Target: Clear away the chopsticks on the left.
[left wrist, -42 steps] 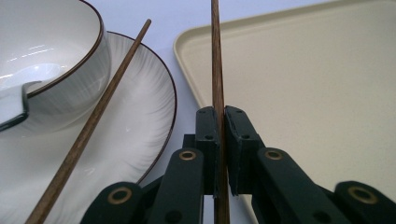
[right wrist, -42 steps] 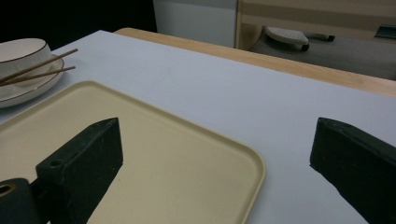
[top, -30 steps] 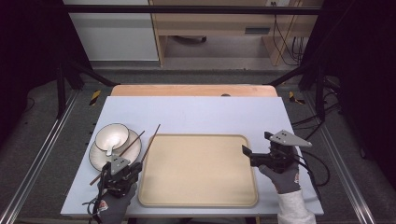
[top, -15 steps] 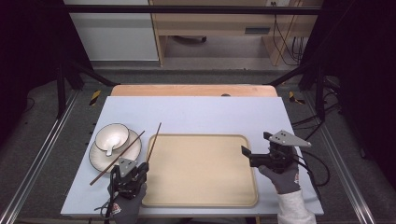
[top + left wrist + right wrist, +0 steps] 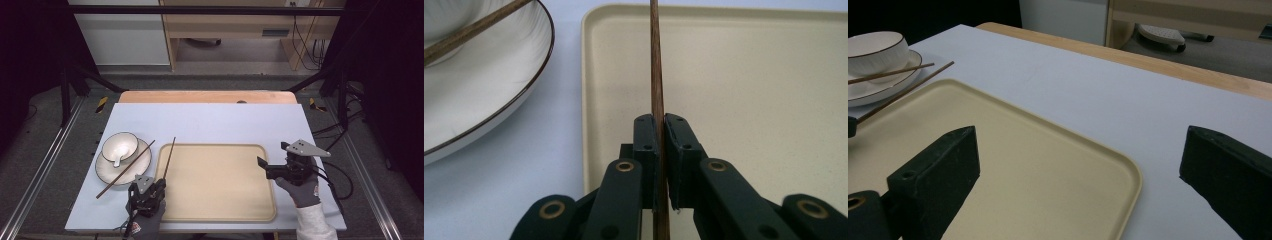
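One chopstick [image 5: 655,60] is clamped in my left hand-held gripper [image 5: 148,189] over the tray's [image 5: 250,210] left edge, near the counter's [image 5: 225,120] front-left corner, its mate [image 5: 125,169] rests across the plate [image 5: 106,172], unmoved, and my right hand-held gripper [image 5: 265,167] hangs open, empty.

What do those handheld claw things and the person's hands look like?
Each claw, left and right, is black with two flat blocky jaws on linked bars with brass-ringed pivots. A grey three-cornered plate tops each, and a black cable trails behind. The hands wear grey gloves; the right sleeve is white.
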